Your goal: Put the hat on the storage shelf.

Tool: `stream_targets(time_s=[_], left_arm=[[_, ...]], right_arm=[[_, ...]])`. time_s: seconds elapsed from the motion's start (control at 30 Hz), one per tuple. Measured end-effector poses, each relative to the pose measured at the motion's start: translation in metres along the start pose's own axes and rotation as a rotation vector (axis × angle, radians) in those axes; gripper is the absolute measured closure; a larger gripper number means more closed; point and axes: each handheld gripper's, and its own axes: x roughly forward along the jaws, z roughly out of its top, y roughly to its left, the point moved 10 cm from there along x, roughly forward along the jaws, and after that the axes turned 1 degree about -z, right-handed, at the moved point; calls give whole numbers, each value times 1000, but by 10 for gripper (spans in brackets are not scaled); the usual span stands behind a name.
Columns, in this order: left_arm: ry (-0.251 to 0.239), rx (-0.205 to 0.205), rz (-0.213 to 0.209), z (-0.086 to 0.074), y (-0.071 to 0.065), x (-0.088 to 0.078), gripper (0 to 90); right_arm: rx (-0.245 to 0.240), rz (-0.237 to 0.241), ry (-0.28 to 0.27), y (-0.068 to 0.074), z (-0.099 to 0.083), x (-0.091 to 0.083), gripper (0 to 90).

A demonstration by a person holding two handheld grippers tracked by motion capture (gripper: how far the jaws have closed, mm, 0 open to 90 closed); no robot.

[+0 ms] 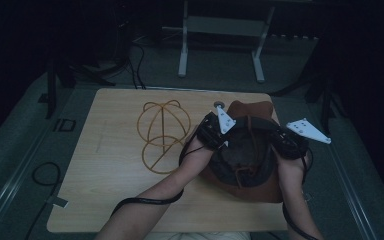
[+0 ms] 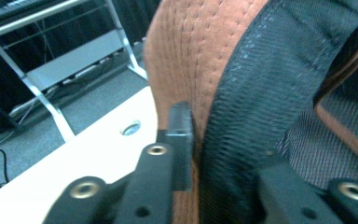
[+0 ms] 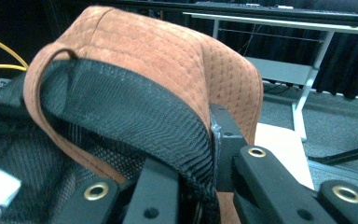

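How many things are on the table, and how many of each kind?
Brown hat: 1
Yellow wire hat frame: 1
Grippers, both clamped on the hat's rim, left and right: 2
Total: 4

Black left gripper [image 1: 215, 131] and right gripper [image 1: 286, 142] with brass-ringed screws, pale three-cornered plates, trailing black cables; bare forearms
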Motion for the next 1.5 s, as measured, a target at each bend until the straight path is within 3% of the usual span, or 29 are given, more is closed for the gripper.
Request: stream_targets(time_s=[0.23, 0.33, 0.47, 0.6, 0.63, 0.73, 0.93, 1.13, 1.37, 1.5], left_arm=[[-8, -7, -6, 5, 4, -3, 859], [-17, -27, -14, 8, 6, -4, 860], [-22, -14, -6, 11, 7, -6, 860], [-33, -18, -8, 14, 9, -8, 861], [-33, -14, -9, 14, 8, -9, 862], [-42, -10, -8, 17, 7, -11, 863], [-63, -13, -10, 19, 9, -14, 862], [-98, 5, -31, 22, 4, -22, 862], [-109, -35, -58, 15, 8, -25, 862], [-141, -41, -75, 15, 9, -29, 862]], right_arm=[[19, 13, -20, 1, 0, -4, 741], [7, 28, -30, 3, 1, -8, 671], [-7, 40, -28, 4, -1, -12, 629], [7, 81, -20, 6, -3, -16, 509], [8, 114, -24, 8, -4, -22, 463], [-14, 159, -3, 12, -8, -28, 385], [-35, 240, -8, 15, -8, -47, 364], [-68, 244, -32, 0, -6, -62, 365], [-48, 250, -76, -19, -1, -80, 383], [-47, 180, -80, -42, -3, -83, 401]])
